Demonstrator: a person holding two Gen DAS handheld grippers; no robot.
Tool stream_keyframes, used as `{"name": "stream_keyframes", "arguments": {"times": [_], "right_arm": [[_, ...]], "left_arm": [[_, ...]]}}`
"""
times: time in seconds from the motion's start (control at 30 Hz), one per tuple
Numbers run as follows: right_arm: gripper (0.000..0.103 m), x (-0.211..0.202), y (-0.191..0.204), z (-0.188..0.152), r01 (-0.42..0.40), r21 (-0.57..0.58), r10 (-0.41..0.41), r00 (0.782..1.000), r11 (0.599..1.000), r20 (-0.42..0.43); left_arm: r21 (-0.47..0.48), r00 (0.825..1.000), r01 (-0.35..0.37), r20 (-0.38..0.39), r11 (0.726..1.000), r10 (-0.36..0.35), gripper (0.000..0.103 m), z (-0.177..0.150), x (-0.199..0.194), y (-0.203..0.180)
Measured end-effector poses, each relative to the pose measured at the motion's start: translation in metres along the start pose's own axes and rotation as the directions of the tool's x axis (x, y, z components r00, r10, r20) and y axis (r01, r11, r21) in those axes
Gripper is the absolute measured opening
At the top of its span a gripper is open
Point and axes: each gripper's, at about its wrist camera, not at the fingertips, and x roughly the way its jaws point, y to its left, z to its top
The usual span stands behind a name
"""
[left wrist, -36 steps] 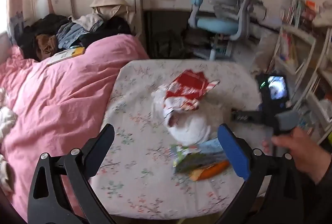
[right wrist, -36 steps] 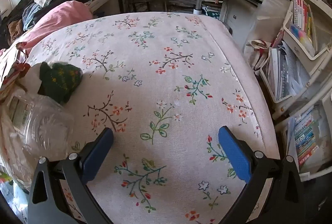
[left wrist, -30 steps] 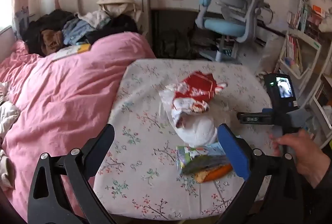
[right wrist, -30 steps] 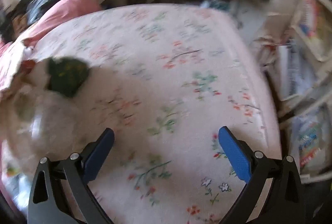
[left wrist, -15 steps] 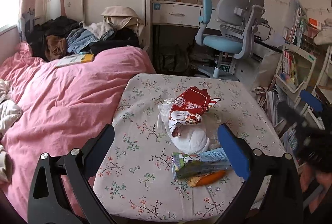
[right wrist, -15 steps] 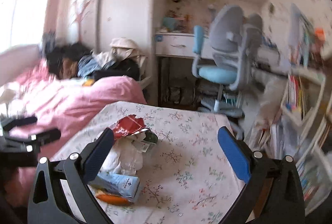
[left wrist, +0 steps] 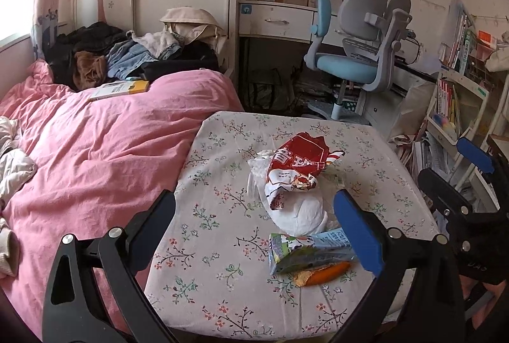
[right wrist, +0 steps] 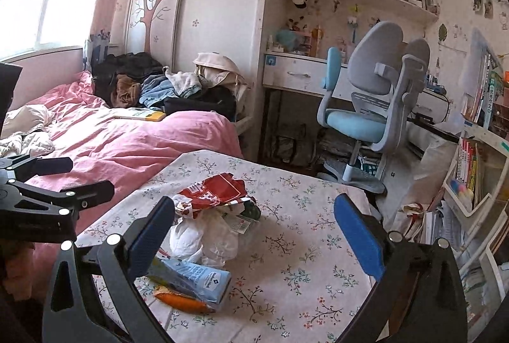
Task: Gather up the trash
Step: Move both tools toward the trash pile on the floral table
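Progress: you are only starting; nothing is collected yet | Claws: your left gripper and right gripper are both hanging spread wide, holding nothing | Trash: red wrapper, white bag, blue carton and orange wrapper are lying clustered mid-frame on the flowered table | Left: everything.
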Motion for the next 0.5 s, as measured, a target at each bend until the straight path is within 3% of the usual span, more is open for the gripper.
{"name": "stream_keyframes", "arguments": {"times": [0.5], "right_arm": [[0.096,0.0002,0.0024,-0.0011,-0.012,-0.002,0.012,1.0,1.0,-0.008]], "left_arm": [[0.002,1.0,-0.01,-0.01,1.0,0.01,0.096,-0.0015,0.0023,0.0035]]}}
